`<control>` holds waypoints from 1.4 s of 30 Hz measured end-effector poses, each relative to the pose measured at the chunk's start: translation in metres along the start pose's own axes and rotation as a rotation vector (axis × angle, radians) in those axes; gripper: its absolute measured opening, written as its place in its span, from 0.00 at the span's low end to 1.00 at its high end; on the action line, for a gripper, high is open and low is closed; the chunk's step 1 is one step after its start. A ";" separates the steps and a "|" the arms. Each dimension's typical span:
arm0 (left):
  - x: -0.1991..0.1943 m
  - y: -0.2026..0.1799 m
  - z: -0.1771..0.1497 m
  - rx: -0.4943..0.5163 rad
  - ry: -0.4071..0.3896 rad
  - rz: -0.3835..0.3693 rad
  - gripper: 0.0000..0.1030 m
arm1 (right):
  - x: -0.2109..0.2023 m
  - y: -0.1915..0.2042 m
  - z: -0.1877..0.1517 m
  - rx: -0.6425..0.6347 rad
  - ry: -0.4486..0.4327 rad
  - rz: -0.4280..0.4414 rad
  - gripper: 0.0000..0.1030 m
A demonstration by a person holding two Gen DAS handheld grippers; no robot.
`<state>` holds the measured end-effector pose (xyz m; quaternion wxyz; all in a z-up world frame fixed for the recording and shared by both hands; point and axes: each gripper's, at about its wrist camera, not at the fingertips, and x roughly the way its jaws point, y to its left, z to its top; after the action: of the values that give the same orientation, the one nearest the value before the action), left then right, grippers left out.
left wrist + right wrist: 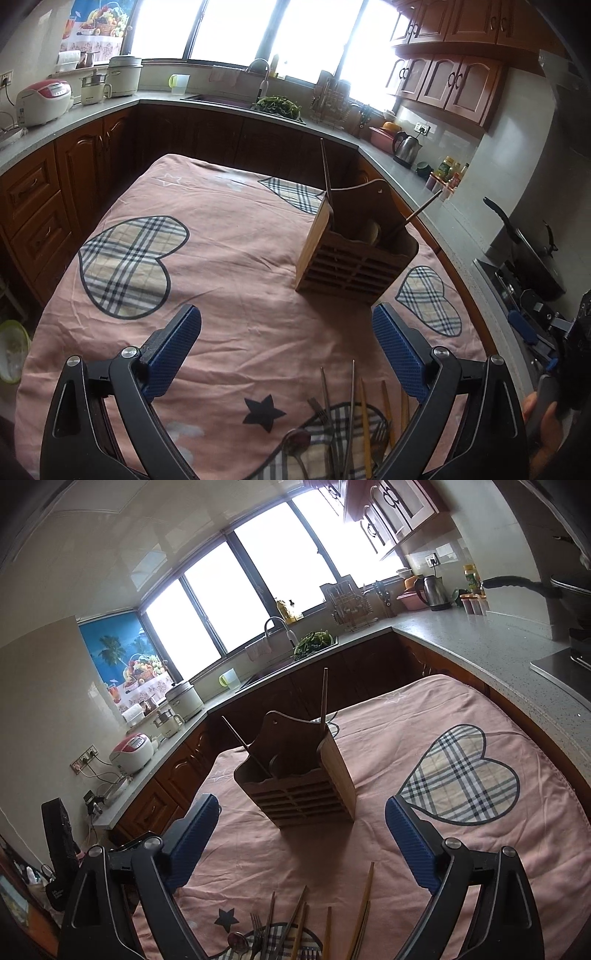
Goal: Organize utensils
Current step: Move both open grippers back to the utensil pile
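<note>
1. Left gripper [286, 350]: jaws wide apart, holding nothing, above the pink cloth-covered surface [229, 236].
2. Right gripper [301, 840]: jaws also spread, nothing between them.
3. Wooden utensil holder [351, 258] stands upright on the surface ahead of both grippers, with two chopsticks [327, 173] sticking up from it.
4. Loose utensils [351, 424] (chopsticks, forks, a spoon [295, 441]) lie on the cloth near the bottom edge, well apart from the holder.

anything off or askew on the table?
Mostly tidy. The wooden holder stands upright, with two chopsticks splayed to opposite sides. Loose utensils lie scattered on the cloth. Nothing spilled or visibly damaged.
</note>
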<state>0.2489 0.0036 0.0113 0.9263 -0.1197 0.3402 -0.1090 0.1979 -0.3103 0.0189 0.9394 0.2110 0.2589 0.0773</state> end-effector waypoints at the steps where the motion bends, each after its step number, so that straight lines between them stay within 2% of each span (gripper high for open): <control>1: -0.003 0.000 -0.004 0.000 0.005 -0.003 0.93 | -0.002 -0.003 -0.003 0.007 0.009 -0.002 0.90; 15: -0.011 0.002 -0.060 0.013 0.095 -0.021 0.93 | -0.026 -0.026 -0.061 0.037 0.091 -0.045 0.90; 23: 0.007 -0.006 -0.080 0.029 0.164 -0.037 0.93 | -0.015 -0.034 -0.084 0.036 0.147 -0.065 0.90; 29: 0.027 -0.025 -0.085 0.095 0.211 -0.028 0.92 | -0.003 -0.038 -0.088 0.037 0.176 -0.085 0.87; 38: 0.060 -0.037 -0.083 0.127 0.299 -0.029 0.73 | 0.030 -0.048 -0.090 0.055 0.263 -0.098 0.65; 42: 0.073 -0.037 -0.084 0.122 0.333 -0.039 0.66 | 0.044 -0.049 -0.088 0.051 0.289 -0.098 0.62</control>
<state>0.2436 -0.0642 -0.0835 0.8604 -0.0503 0.4793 -0.1658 0.1910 -0.3120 -0.0912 0.8894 0.2086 0.4031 0.0544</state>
